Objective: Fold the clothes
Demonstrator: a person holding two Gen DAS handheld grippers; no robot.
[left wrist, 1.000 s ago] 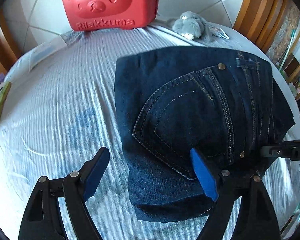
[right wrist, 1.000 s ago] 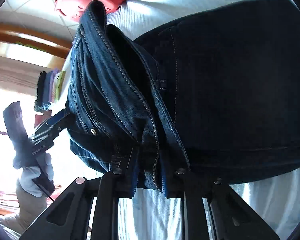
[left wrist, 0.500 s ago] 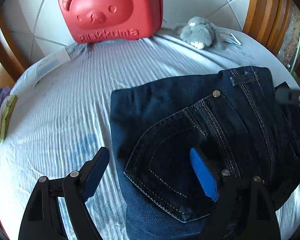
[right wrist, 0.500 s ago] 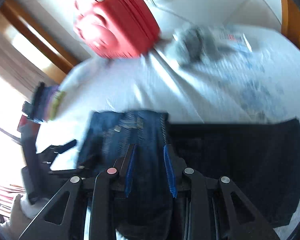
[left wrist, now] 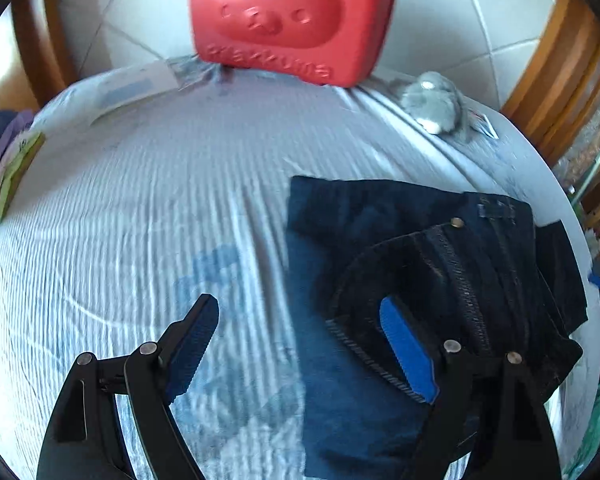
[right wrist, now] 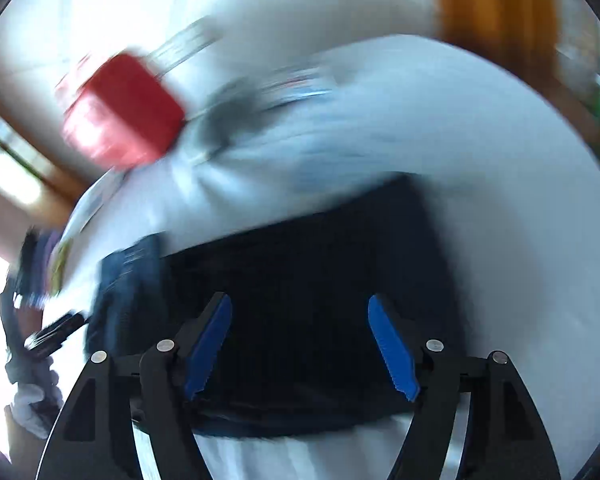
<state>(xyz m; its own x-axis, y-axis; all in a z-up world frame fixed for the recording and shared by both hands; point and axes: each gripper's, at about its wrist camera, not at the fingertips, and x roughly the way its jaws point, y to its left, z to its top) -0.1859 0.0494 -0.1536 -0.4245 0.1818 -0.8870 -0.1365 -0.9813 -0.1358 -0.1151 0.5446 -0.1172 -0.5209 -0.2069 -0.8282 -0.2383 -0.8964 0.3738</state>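
A pale blue striped bedsheet covers the bed, white tiled wall and wooden frame behind — a red bear-face case and a grey plush toy sit at the far edge. Folded dark jeans lie flat on the right half of the sheet, waistband toward the right edge, long axis running near to far. The left gripper hangs spread, 1 finger above the back pocket. The right gripper — badly blurred — is spread wide over the denim.
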